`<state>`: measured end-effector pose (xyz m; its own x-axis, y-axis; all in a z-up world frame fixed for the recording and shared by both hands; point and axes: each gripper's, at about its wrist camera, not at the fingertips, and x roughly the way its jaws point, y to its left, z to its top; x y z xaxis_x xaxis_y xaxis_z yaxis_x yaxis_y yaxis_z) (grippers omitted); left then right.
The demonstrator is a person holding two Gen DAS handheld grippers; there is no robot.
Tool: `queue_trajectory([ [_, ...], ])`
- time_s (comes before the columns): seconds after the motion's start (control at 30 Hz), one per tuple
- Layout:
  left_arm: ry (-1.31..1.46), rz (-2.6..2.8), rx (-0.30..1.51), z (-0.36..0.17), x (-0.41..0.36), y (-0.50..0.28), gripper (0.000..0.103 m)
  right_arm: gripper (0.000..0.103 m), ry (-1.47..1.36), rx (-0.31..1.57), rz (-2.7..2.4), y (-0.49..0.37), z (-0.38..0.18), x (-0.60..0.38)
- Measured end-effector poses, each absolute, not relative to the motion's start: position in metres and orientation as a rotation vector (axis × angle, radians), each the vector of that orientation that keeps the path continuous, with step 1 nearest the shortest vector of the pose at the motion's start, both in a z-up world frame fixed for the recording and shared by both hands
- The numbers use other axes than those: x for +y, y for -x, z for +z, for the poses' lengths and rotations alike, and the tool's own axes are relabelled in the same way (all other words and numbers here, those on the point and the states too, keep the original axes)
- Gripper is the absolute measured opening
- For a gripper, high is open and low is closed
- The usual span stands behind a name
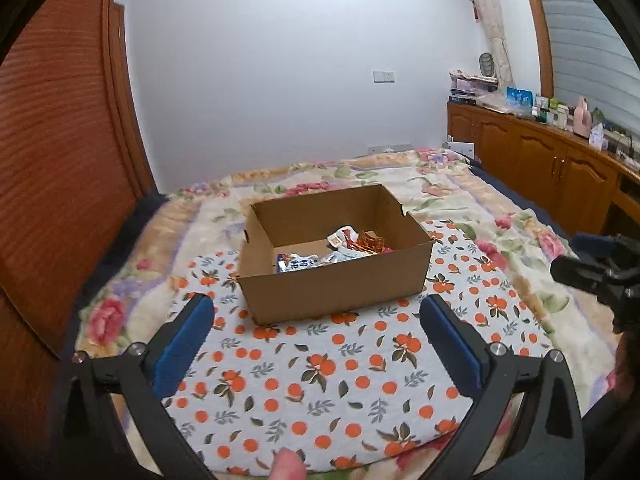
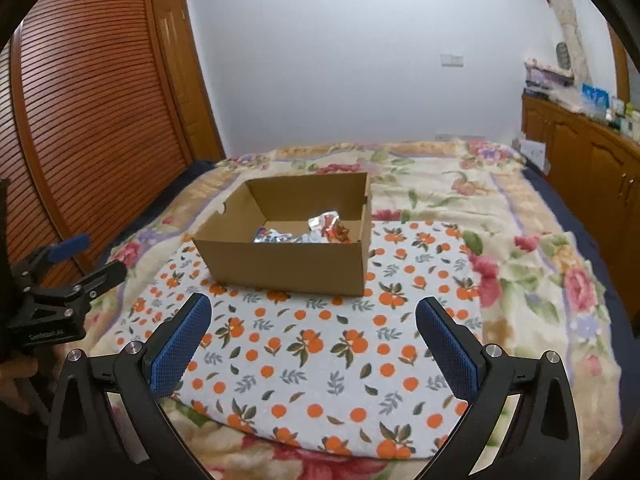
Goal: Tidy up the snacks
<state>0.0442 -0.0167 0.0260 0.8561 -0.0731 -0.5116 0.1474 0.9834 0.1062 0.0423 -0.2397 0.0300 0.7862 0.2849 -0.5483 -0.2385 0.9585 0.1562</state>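
Left wrist view: both grippers, left gripper [image 1: 316, 312] and right gripper [image 2: 314, 314], hover near the cardboard box [image 1: 334, 284] with fingers apart and empty; snacks [image 1: 332, 250] lie inside it, so retreat without nudging it.

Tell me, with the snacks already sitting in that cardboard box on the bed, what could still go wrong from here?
The cardboard box has no lid and sits on a soft orange-print cloth over bedding, so lifting or nudging it could tip it and spill the snack packets. The packets are heaped at one end, which may make the box lopsided when carried. Both the left gripper and right gripper are open and empty near the box; a careless swing might knock it.
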Motion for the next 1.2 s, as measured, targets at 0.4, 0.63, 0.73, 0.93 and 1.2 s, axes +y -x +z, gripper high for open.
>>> queue_trajectory([
  [0.4, -0.142, -0.114, 0.506, 0.028, -0.01, 0.008, 0.103, 0.103, -0.08, 0.574, 0.266, 0.002, 0.024, -0.242],
  [0.63, -0.137, -0.098, 0.508, 0.021, -0.001, 0.012, 0.103, 0.103, -0.078, 0.565, 0.257, 0.012, 0.004, -0.244],
  [0.73, -0.131, -0.088, 0.516, 0.014, 0.002, 0.012, 0.103, 0.103, -0.081, 0.564, 0.246, 0.013, -0.001, -0.246],
  [0.93, -0.145, -0.066, 0.513, 0.005, 0.005, 0.013, 0.103, 0.103, -0.086, 0.571, 0.222, 0.008, -0.013, -0.251],
  [1.2, -0.134, -0.066, 0.532, 0.0, 0.008, 0.009, 0.103, 0.103, -0.093, 0.567, 0.211, 0.005, -0.016, -0.253],
])
